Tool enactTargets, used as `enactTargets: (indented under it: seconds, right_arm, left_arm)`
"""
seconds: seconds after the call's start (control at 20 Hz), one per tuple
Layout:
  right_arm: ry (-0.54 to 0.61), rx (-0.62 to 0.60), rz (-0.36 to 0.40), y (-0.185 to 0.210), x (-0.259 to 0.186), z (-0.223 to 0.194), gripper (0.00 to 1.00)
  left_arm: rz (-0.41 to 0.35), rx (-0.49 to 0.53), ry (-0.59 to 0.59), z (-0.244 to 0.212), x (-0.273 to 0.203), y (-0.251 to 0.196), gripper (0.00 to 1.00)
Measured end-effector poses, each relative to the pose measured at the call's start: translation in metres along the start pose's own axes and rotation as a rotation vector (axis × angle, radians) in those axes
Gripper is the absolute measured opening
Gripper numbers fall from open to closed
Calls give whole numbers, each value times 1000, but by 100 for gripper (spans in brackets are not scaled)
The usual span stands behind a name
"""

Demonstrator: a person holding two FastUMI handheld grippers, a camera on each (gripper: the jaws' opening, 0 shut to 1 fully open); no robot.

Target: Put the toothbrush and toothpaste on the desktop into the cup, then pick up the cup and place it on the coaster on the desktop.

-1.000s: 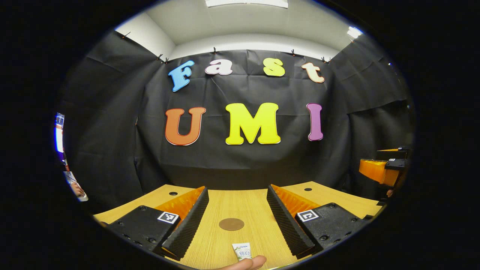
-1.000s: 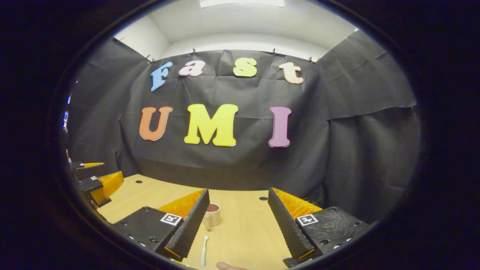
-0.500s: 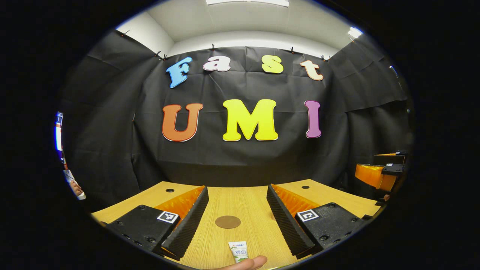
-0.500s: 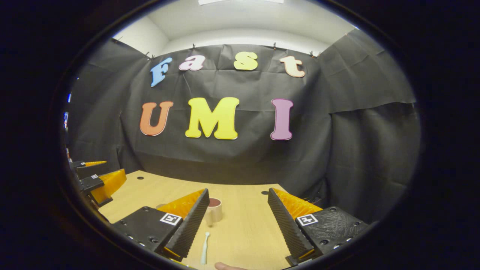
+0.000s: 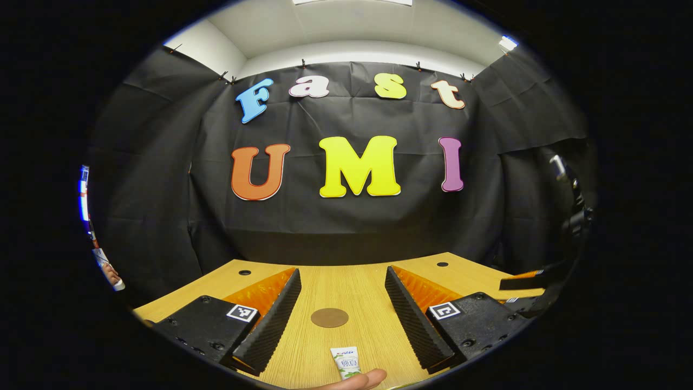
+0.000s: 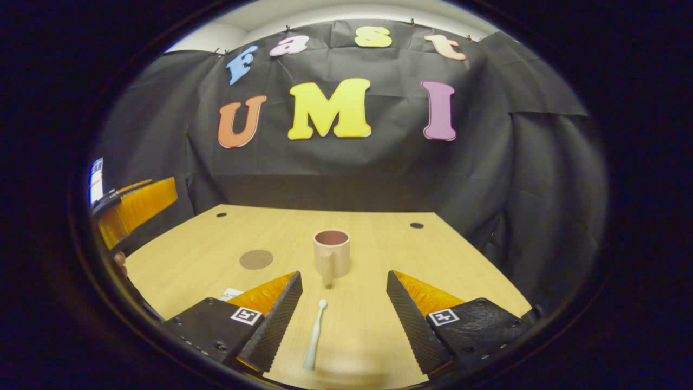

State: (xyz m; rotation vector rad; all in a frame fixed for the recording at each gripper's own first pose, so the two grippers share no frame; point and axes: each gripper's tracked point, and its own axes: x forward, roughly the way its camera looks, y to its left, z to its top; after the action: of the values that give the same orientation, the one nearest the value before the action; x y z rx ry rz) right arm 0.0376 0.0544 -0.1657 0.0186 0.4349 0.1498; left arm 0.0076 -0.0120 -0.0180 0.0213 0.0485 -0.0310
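Right claw (image 6: 344,314) gapes over the toothbrush (image 6: 314,336), cup (image 6: 331,253) beyond

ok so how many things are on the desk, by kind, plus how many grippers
toothbrush: 1
toothpaste: 1
cup: 1
coaster: 1
grippers: 2, the left gripper and the right gripper, both open
total: 6, with 4 things lying on the desk

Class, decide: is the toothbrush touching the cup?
Apart. The right gripper view shows bare desktop between the toothbrush head and the cup.
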Motion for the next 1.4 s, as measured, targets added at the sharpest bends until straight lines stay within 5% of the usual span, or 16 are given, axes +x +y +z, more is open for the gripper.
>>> enactTargets:
  seconds: [0.5, 0.7, 0.85, 0.9, 1.05, 1.1, 1.2, 1.4]
  right_arm:
    - [233, -36, 3, 35, 57, -79, 92]
    - [334, -8, -1, 36, 72, -98, 61]
    - [377, -2, -10, 34, 74, -108, 60]
    - [385, 18, 1, 37, 75, -108, 50]
    - [403, 47, 25, 39, 75, -107, 44]
    - [409, 49, 26, 39, 76, -108, 24]
    - [411, 52, 39, 38, 76, -107, 6]
    - [368, 46, 40, 31, 67, -96, 0]
  left_arm:
    - [-16, -15, 83, -33, 17, -1, 99]
    - [2, -36, 128, -46, 25, 5, 99]
    - [5, -39, 135, -50, 27, 8, 99]
    - [2, -40, 140, -52, 28, 7, 99]
    - [-11, -39, 165, -59, 30, 5, 99]
    - [-9, -41, 178, -63, 31, 4, 99]
    - [-12, -45, 222, -77, 30, 2, 100]
    - [-13, -43, 333, -106, 27, 0, 100]
